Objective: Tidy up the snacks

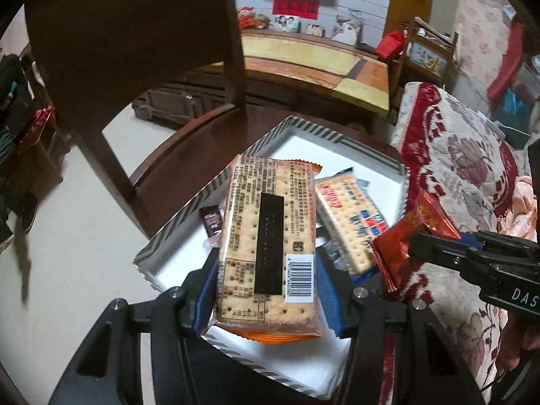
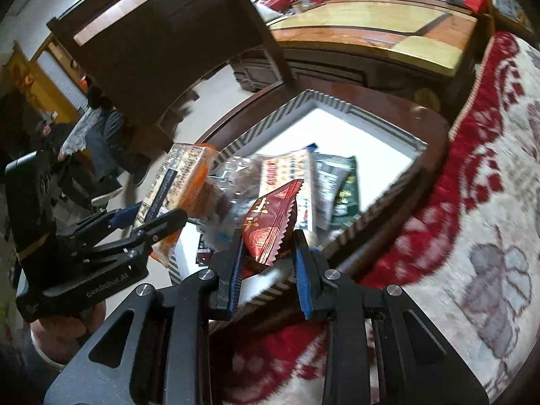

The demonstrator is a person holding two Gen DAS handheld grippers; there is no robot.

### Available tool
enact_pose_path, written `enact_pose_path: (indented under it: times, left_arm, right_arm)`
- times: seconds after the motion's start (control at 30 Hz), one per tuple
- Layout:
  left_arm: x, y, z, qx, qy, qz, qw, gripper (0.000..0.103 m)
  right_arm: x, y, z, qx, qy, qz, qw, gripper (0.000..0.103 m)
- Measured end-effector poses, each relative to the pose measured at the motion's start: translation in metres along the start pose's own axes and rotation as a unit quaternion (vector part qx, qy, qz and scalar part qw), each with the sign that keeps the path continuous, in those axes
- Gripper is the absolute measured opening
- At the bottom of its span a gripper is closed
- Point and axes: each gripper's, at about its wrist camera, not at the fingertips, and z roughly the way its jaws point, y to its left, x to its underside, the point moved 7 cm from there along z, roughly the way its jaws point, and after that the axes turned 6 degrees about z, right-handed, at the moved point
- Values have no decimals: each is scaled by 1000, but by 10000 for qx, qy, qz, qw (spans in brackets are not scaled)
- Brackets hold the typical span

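My left gripper (image 1: 266, 280) is shut on a long cracker pack (image 1: 266, 233) in an orange wrapper, barcode side up, held over the white box with a striped rim (image 1: 303, 128). In the box lie another cracker pack (image 1: 351, 222) and a small brown packet (image 1: 211, 219). My right gripper (image 2: 270, 266) is shut on a red snack packet (image 2: 273, 226) above the box's near rim (image 2: 270, 290). The right wrist view also shows a green packet (image 2: 347, 192) and a clear-wrapped snack (image 2: 219, 199) in the box. Each gripper appears in the other's view: right gripper (image 1: 435, 249), left gripper (image 2: 152, 222).
The box sits on a round dark wooden table (image 1: 189, 155). A dark wooden chair (image 1: 135, 33) stands beyond it. A red and white floral blanket (image 2: 472, 202) covers the right side. A person (image 2: 101, 135) sits at the far left. A low cabinet (image 1: 314, 64) stands behind.
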Motion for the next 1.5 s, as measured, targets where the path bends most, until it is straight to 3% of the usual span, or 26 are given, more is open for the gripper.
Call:
enact_pose_path:
  times: [0.27,0.5,0.63,0.87,1.13,1.2,1.23,1.27,1.5]
  left_arm:
    - [3,5,20,22,168,-100,9998,56]
    - [-1,6,29,1,171,-167,9997,56]
    - [-1,5,30,-99,148,-140,9997,59]
    - [-2,2,21,-195,40,-178,9996,75]
    - [-1,-16,-5,-365,-396,-46,9985,91]
    - [-1,-19,-10,-408,-497,-54,9979,93]
    - [-1,-21,-12,-400,-539,-63,9977,93]
    - [-1,-22,-15,-396,-575,-71,9975,94]
    - [4,-33,-29,-403,-642,39,9971,98]
  right_arm:
    - [-14,16,41,-35,316,-176,9993,26]
    - [-28,21,72,226,490,-389,9978,26]
    - [-31,15,69,145,436,-155,9988,33]
    - [-30,8,34,86,42,101,9999,38]
    - [-8,-3,-10,999,-720,40,9924,38]
    - [-3,-7,-21,1221,-961,41,9878,43]
    - [0,-8,-24,1286,-1033,41,9863,55]
    - [3,-9,-28,1360,-1108,47,9845,59]
    - [21,-21,-47,1375,-1319,250,9814,59]
